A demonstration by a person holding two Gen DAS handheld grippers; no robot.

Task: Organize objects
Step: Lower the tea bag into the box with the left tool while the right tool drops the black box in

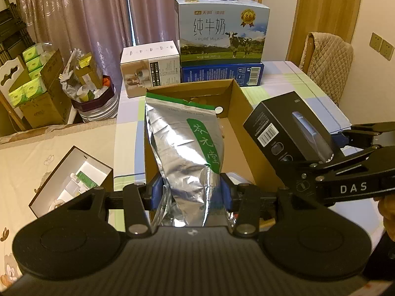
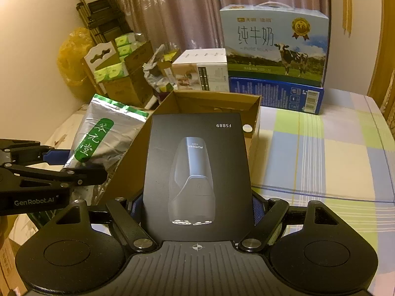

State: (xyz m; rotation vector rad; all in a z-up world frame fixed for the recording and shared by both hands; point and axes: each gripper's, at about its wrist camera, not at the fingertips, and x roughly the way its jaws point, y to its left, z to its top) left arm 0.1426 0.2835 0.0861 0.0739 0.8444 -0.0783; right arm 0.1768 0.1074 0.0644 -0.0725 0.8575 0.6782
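Checked cloth in pale blue, green and cream covers the table (image 2: 321, 148), with mauve curtains (image 1: 74, 12) behind and a milk carton (image 1: 222, 29) stacked on a blue box (image 1: 222, 74) at the far edge. Mid-table sits an open cardboard box (image 1: 237, 103). The left gripper (image 1: 191, 192) clamps a crinkled silver foil pouch (image 1: 182, 143) with a green label over its left side, while the right gripper (image 2: 197, 212) pinches a matte black shaver box (image 2: 197, 160) marked FS889 over its near-right rim.
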